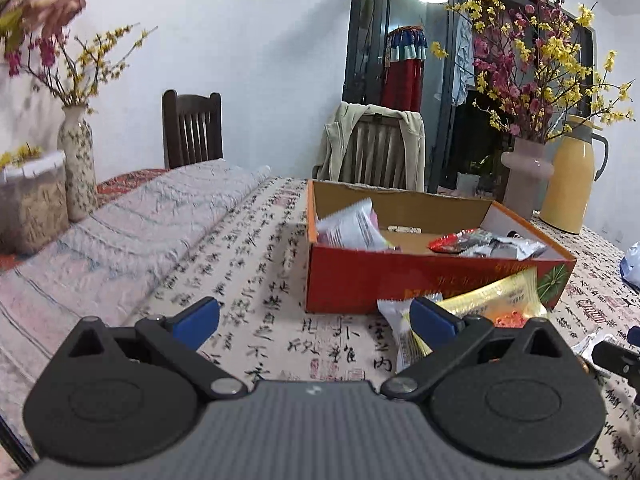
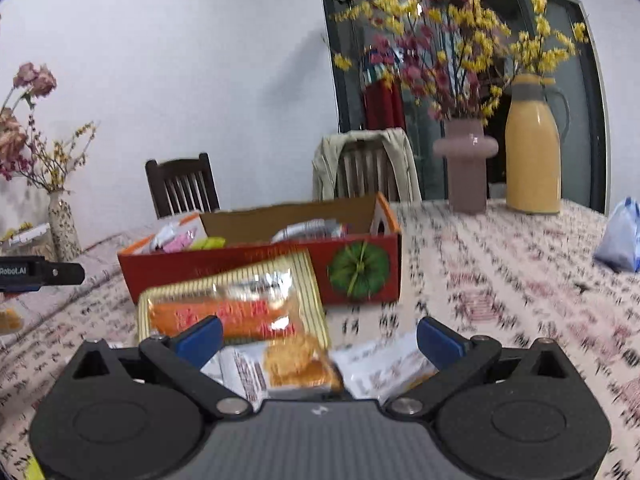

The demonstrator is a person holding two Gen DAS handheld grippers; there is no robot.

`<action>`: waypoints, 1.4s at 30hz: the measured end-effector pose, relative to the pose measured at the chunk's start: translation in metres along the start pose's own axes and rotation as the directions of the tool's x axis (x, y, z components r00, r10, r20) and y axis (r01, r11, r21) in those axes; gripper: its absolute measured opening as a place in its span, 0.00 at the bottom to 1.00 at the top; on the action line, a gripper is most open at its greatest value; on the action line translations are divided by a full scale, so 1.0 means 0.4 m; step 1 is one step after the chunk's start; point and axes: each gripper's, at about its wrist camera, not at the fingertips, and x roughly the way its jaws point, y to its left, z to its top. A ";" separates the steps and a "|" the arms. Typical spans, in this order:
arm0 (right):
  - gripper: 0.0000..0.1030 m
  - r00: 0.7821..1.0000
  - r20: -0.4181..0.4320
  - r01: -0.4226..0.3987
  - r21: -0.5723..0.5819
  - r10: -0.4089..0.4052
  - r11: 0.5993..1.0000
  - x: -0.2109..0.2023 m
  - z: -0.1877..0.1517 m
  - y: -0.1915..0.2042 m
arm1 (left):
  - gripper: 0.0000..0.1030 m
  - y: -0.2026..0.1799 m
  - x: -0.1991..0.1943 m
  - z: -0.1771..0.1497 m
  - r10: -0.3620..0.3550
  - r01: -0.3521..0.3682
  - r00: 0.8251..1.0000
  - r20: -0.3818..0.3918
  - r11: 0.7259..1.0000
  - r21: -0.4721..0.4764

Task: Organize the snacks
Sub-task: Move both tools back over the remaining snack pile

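Observation:
A red cardboard box point(image 1: 400, 280) with an open top stands on the table and holds several snack packets point(image 1: 488, 244). It also shows in the right wrist view point(image 2: 280, 264). A yellow snack packet point(image 1: 492, 296) leans at the box's front, beside my left gripper's right finger. My left gripper point(image 1: 316, 318) is open and empty over the tablecloth. My right gripper point(image 2: 318, 340) is open above a yellow and orange striped packet point(image 2: 236, 304) and white packets point(image 2: 380, 364) lying in front of the box.
A pink vase with flowers point(image 1: 524, 176) and a yellow thermos jug point(image 1: 568, 184) stand behind the box. A folded quilt point(image 1: 132, 240), a patterned vase point(image 1: 78, 160) and a container point(image 1: 32, 200) lie left. Two chairs point(image 1: 192, 128) stand beyond the table. A blue-white bag point(image 2: 620, 240) sits right.

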 end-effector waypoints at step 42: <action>1.00 0.998 0.008 -0.061 -0.072 0.062 0.996 -0.011 -0.006 0.020 | 1.00 -0.001 -0.001 -0.034 -0.107 0.107 0.994 0.026 0.994 -0.001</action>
